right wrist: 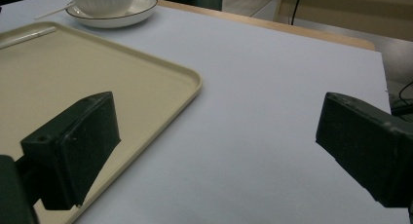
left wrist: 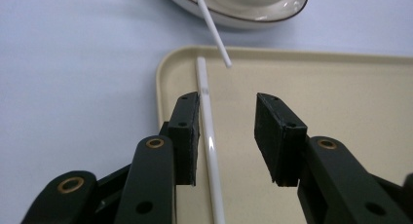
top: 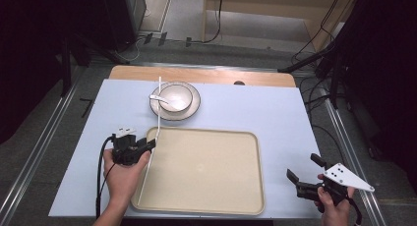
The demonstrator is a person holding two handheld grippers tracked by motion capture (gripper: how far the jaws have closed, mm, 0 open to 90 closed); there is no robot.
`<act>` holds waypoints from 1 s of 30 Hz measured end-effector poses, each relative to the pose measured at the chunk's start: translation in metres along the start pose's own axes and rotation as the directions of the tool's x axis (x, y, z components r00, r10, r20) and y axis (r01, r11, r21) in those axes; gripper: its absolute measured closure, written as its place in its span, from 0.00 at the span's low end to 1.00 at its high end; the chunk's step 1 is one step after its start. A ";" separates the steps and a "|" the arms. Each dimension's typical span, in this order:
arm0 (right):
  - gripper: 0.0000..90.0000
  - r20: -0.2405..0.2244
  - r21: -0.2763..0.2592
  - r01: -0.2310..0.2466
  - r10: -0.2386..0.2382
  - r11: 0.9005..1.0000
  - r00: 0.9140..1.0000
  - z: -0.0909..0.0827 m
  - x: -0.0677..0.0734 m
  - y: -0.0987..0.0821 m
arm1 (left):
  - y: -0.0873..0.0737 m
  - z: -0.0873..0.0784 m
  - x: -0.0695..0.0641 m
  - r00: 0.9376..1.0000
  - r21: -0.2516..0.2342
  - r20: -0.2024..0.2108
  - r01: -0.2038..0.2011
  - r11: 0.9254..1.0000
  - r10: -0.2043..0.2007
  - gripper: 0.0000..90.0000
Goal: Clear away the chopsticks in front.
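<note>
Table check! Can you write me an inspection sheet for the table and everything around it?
Surface: pale sheet over a wooden table, flat.
Job's things: beige tray; one white stick lying inside its left edge; a second stick leaning from the plate toward the tray corner; bowl and spoon on the plate.
Clutter: nothing seen.
Grippers: left gripper has its jaws open around the tray stick, not squeezing it; right gripper is open with nothing between its jaws, beside the tray.
Cables: black cable trailing from the left gripper; more cables on the floor.
Surroundings: metal rails, dark stands, grey floor.
</note>
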State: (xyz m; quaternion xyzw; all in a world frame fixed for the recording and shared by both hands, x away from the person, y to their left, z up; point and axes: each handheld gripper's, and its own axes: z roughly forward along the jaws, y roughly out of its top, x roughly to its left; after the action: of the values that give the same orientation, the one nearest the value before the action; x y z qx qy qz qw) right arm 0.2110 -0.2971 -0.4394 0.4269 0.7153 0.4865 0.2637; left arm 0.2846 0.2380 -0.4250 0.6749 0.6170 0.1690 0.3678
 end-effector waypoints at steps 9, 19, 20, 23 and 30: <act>0.03 0.001 0.002 -0.001 0.001 1.000 1.000 0.000 -0.001 -0.001 | 0.022 0.005 0.008 1.000 -0.020 0.015 -0.001 1.000 0.001 0.65; 0.03 0.005 0.003 -0.003 0.003 1.000 1.000 -0.002 -0.003 -0.002 | 0.042 0.028 0.012 0.999 -0.001 0.026 -0.021 1.000 0.021 0.66; 0.03 0.005 0.005 -0.003 0.003 1.000 1.000 -0.002 -0.003 -0.002 | 0.044 0.029 0.012 0.999 0.002 0.023 -0.025 1.000 0.025 0.66; 0.03 0.004 0.005 -0.001 0.001 1.000 1.000 -0.001 -0.003 -0.002 | 0.052 0.038 0.012 1.000 0.015 0.020 -0.024 1.000 0.024 0.67; 0.03 0.005 0.010 -0.001 0.001 1.000 1.000 -0.001 -0.003 -0.002 | 0.062 0.058 0.007 0.999 0.048 0.001 -0.050 0.998 0.050 0.67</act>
State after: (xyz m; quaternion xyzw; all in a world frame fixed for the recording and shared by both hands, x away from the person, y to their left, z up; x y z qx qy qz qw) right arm 0.2110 -0.3001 -0.4415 0.4298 0.7167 0.4822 0.2629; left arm 0.3696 0.2302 -0.4219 0.6989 0.6037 0.1631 0.3471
